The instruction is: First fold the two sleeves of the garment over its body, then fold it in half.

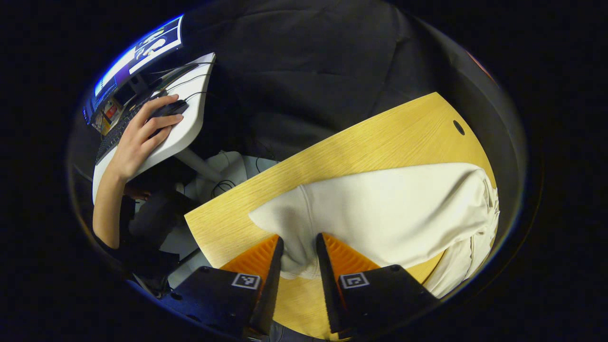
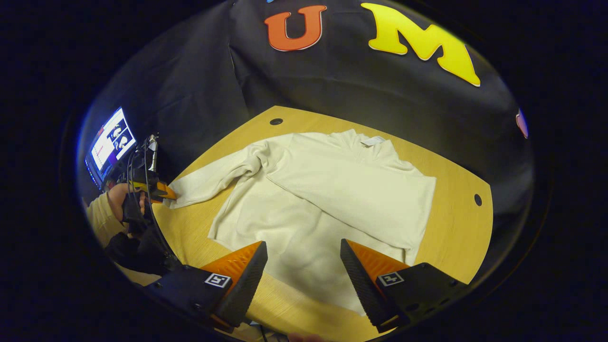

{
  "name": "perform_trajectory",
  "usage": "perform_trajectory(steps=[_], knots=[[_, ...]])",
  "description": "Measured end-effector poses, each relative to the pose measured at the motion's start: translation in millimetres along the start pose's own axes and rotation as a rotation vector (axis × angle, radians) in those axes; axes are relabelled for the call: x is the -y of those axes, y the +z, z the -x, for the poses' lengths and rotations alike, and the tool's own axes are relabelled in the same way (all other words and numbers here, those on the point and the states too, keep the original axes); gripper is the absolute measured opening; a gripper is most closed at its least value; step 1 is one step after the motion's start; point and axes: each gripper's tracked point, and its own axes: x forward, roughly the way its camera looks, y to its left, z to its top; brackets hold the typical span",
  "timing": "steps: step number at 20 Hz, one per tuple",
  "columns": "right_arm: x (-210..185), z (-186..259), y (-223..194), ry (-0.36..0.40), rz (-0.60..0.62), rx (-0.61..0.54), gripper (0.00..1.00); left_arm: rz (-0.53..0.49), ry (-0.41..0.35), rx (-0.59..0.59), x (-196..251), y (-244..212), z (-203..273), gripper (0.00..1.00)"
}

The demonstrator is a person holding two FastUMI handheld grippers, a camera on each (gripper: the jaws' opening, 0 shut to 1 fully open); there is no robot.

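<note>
Left gripper view – left gripper [image 1: 299,254] grips sleeve cuff [image 1: 297,256]; right gripper [image 2: 304,259] open.

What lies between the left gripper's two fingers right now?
In the left gripper view, the cuff end of the garment's sleeve sits between the left gripper fingers, over the wooden table.

A recording booth: black cloth wall [image 2: 332,80] behind a wooden table [image 2: 456,190]. Left of the claws, a monitor [image 1: 137,52] and keyboard [image 1: 116,130] sit on a white desk [image 1: 190,118].
</note>
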Motion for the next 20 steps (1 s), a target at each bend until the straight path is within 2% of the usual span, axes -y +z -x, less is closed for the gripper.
perform_trajectory(steps=[1,2,7,11,12,13,18,19,20], knots=[[3,2,-2,0.0,-0.008,0.002,0.96,-0.017,0.008,-0.003,2,0,0,0.33],[5,5,-5,0.001,-0.017,0.003,0.96,-0.029,0.016,-0.005,3,0,1,0.26],[28,14,-19,-0.014,-0.059,0.02,0.96,-0.064,0.044,0.011,9,7,12,0.11],[47,20,-34,-0.017,-0.11,0.026,0.96,-0.07,0.037,0.063,32,27,43,0.09],[51,21,-37,-0.016,-0.117,0.028,0.96,-0.078,0.034,0.078,41,33,53,0.16],[58,23,-39,-0.019,-0.122,0.033,0.96,-0.091,0.028,0.098,51,42,63,0.08],[91,32,-56,-0.033,-0.146,0.043,0.96,-0.2,-0.042,0.18,137,65,106,0.09],[97,33,-60,-0.032,-0.163,0.042,0.96,-0.218,-0.059,0.187,157,65,112,0.01],[104,35,-64,-0.034,-0.183,0.041,0.96,-0.237,-0.073,0.192,176,64,117,0.09]])
